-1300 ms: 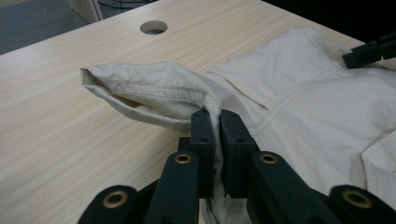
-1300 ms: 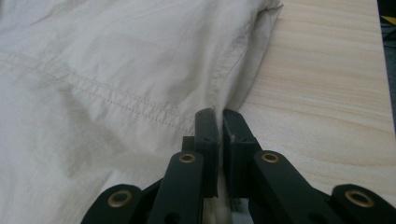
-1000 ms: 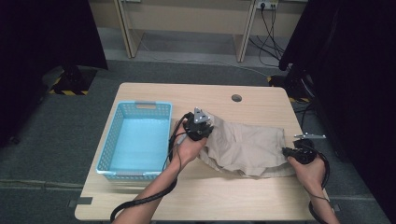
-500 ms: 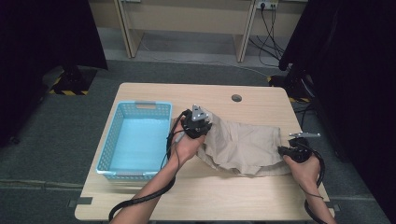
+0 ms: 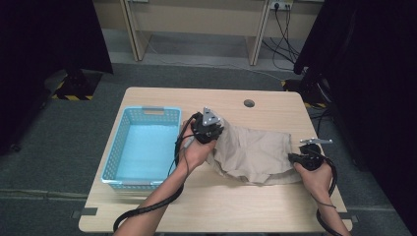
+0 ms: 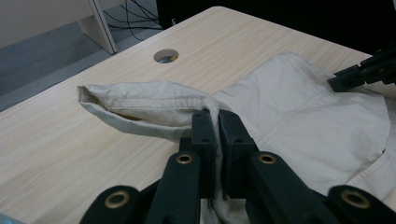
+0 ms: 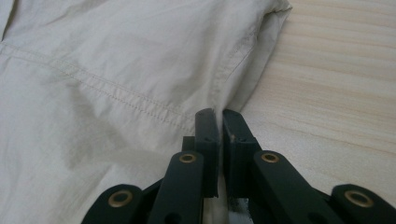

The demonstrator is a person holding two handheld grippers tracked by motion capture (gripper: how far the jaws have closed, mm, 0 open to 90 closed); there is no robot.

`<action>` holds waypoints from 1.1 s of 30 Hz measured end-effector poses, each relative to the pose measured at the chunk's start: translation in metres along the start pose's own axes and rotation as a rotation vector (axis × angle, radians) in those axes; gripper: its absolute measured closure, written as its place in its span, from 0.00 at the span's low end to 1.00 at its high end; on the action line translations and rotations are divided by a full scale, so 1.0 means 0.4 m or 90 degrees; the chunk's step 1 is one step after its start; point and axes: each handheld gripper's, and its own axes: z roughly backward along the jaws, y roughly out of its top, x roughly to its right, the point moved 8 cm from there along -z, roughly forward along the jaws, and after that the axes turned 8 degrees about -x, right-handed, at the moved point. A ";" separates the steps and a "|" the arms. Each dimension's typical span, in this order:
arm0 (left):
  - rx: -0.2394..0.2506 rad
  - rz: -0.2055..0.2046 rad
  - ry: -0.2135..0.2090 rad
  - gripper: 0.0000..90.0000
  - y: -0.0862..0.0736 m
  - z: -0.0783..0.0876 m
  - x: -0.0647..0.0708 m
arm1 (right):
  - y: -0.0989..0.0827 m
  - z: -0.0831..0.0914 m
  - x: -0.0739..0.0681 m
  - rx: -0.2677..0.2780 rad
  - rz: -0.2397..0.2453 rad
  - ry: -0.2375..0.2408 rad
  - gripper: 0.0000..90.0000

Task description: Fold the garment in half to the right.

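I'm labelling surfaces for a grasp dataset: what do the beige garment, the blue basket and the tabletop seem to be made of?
Beige garment: matte woven cloth, probably cotton twill; stitched seams, soft creases. Light-blue rectangular basket: looks like moulded plastic, with perforated lattice walls. Pale tabletop: smooth wood-grain surface, likely laminate; veneer can't be excluded.

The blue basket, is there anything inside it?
No, the blue basket sits empty in the high view, while the beige cloth lies beside it on the table.

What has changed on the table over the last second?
The right gripper has pulled its edge of the beige garment inward, toward the left gripper, so the cloth is more bunched. Both grippers stay shut on the garment; the blue basket has not moved.
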 end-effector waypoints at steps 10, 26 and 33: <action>0.002 -0.008 0.002 0.95 0.009 0.006 0.000 | 0.007 -0.006 -0.020 0.000 0.004 0.007 0.96; 0.000 -0.012 -0.001 0.95 0.022 0.016 0.003 | 0.013 -0.013 -0.057 0.001 0.006 0.022 0.96; -0.004 -0.015 -0.002 0.96 0.024 0.016 0.004 | 0.015 -0.016 -0.070 0.002 0.009 0.028 0.96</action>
